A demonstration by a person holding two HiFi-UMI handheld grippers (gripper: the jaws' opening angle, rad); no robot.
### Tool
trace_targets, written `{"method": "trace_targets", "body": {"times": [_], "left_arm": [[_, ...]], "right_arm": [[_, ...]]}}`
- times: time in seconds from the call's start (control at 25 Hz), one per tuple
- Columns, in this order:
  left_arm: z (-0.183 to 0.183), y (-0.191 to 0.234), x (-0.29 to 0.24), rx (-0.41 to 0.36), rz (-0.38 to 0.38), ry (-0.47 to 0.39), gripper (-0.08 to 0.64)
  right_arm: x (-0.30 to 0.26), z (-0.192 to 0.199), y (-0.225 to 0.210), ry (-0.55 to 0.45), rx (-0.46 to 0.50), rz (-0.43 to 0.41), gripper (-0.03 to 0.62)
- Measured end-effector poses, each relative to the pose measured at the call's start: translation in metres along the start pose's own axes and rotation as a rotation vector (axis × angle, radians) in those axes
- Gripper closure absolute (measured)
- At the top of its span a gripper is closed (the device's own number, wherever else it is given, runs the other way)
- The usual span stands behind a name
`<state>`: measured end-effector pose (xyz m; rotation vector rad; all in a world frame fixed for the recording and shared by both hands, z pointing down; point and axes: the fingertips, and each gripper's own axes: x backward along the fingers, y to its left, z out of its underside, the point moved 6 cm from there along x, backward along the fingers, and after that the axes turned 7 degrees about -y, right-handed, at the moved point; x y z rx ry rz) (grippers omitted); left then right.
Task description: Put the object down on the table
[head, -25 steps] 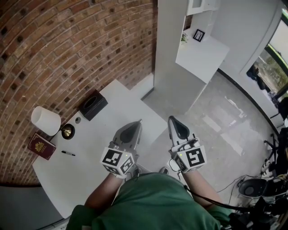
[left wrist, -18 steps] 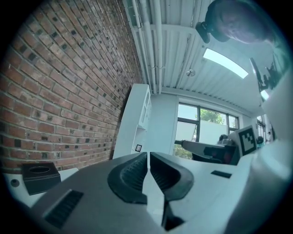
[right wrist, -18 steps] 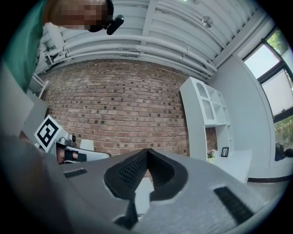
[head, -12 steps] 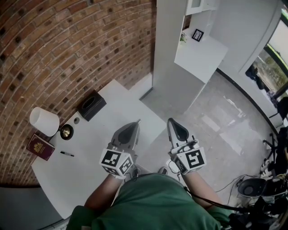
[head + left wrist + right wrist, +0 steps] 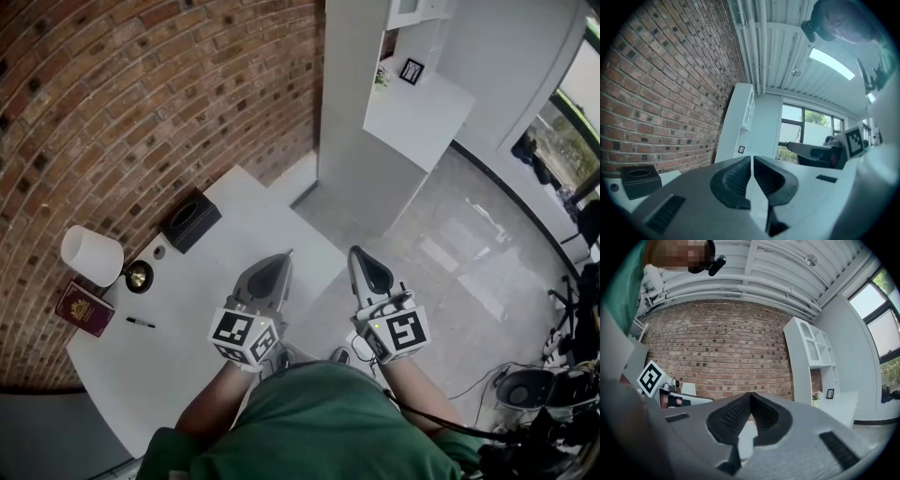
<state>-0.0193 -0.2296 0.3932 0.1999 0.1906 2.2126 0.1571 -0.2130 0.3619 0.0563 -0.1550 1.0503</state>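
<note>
Bench [image 5: 178, 366]: white; lamp [image 5: 92, 255], black box [image 5: 193, 219], red book [image 5: 86, 307] and pen [image 5: 142, 322] lie along its wall-side edge. Left gripper [image 5: 289, 253] and right gripper [image 5: 356, 248] hang at its right edge, the fingers of both pressed together on nothing. No object is held, and which item is the task's own cannot be told. Judgement: the placing looks complete, and the next move calls for no release.

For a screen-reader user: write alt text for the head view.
Seen from above, a person holds the left gripper and right gripper side by side at the edge of a white table, both shut and empty. A black box, white lamp, red booklet and pen sit on the table by a brick wall.
</note>
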Motion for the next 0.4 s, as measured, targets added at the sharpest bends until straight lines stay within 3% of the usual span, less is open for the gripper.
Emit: {"method": "trace_targets", "body": {"times": [0.4], "left_arm": [[0.005,0.014,-0.005,-0.012,0.013,0.022,0.541]], "right_arm": [[-0.008,0.003,0.001,0.005,0.003,0.025,0.591]]}}
